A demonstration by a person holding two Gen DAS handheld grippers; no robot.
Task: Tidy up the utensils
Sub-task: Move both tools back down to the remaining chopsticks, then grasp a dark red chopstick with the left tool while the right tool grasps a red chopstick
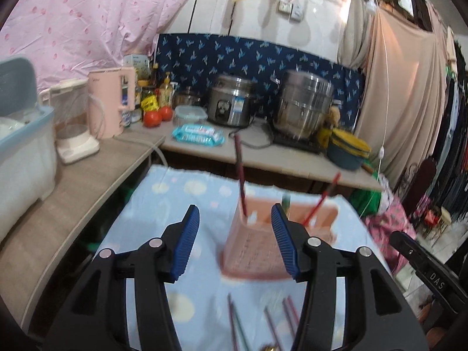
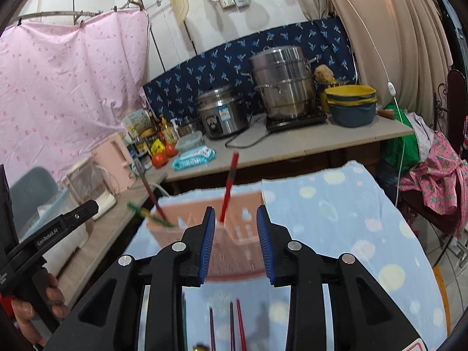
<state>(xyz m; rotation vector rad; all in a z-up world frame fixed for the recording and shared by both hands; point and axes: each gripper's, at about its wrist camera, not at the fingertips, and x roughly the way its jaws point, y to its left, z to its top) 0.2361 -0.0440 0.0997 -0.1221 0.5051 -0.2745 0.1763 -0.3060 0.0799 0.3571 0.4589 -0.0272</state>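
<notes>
A pink plastic utensil holder stands on the blue spotted cloth; it also shows in the right wrist view. A dark red chopstick, a red one and a green one stand in it. In the right wrist view they show as a red stick, a dark red stick and a green stick. Loose chopsticks lie on the cloth below the grippers. My left gripper is open and empty just before the holder. My right gripper is open and empty, also before it.
A counter behind holds a rice cooker, a steel steamer pot, stacked bowls, a wipes pack and tomatoes. A pink kettle and a blue bin stand at the left. Clothes hang at the right.
</notes>
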